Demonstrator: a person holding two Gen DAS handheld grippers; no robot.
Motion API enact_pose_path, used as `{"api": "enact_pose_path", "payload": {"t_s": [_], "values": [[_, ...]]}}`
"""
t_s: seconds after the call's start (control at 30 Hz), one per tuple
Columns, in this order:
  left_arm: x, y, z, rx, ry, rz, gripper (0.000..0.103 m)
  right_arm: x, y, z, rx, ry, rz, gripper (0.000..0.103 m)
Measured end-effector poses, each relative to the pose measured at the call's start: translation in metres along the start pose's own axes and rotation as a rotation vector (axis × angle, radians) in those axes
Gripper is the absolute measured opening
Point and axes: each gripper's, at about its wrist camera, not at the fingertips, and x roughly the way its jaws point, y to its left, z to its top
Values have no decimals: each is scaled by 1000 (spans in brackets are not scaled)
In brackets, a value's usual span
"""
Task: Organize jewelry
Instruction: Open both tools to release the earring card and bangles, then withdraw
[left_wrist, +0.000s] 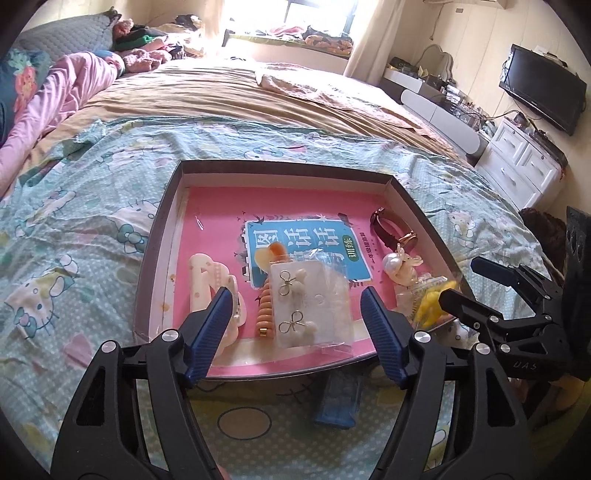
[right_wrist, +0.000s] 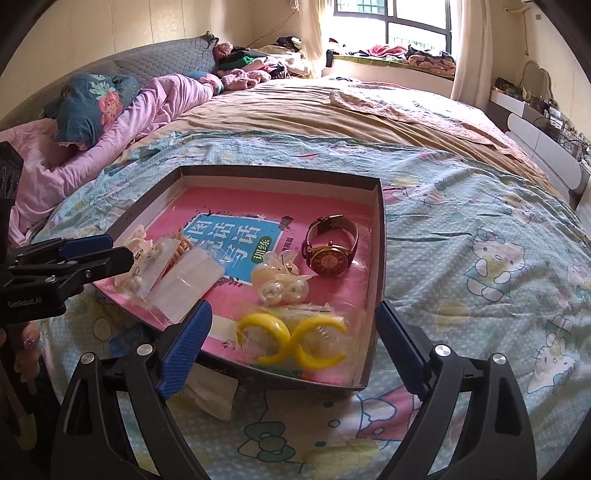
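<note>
Both grippers hang spread and empty at the tray's (right_wrist: 380, 236) near edge on the bed (right_wrist: 461, 295), so no piece is picked yet. The left gripper (left_wrist: 295, 332) frames the bagged bow earrings (left_wrist: 295, 306); the right gripper (right_wrist: 295, 343) frames the yellow hoop earrings (right_wrist: 291, 338). Farther back lies the watch (right_wrist: 328, 254). Next likely calls for lowering and closing on a bag.
</note>
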Motion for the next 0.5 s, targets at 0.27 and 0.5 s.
{"api": "enact_pose_path", "payload": {"t_s": [0.27,0.5], "values": [[-29,-2,1,7,-53,9,76,-36,-9,3,32,-64,-8,92],[-53,-5,-4,19,-87,22,89,-67,-5,-3,25,-105,3,95]]}}
